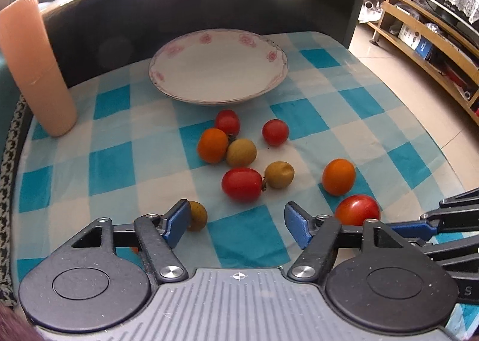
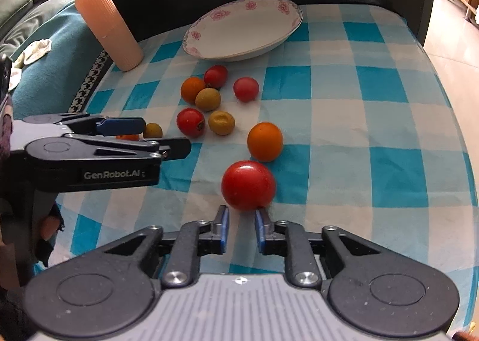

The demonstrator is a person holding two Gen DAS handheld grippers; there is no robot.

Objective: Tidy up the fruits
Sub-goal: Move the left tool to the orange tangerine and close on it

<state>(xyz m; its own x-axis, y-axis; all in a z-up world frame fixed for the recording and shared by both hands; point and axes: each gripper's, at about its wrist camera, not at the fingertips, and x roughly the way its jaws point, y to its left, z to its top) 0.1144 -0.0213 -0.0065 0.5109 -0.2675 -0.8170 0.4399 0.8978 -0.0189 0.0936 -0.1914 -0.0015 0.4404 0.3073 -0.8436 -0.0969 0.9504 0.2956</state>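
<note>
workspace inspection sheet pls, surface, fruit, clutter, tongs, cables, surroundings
surface: blue and white checked cloth over the table.
job's things: flowered plate holds no fruit; red, orange and yellow-green fruits loose in front of it, big red tomato nearest.
clutter: ribbed peach cup upright at the cloth's edge.
tongs: left tongs open, nothing between; right tongs narrowly open just short of the tomato.
cables: nothing seen.
surroundings: dark counter wall, wooden shelf unit, tiled floor.

"GenRobot.AI" printed on left gripper [image 2: 167, 139] side.

Home living room, sofa [image 2: 45, 21], checked tablecloth [image 2: 359, 101], wooden TV shelf [image 1: 425, 42]
</note>
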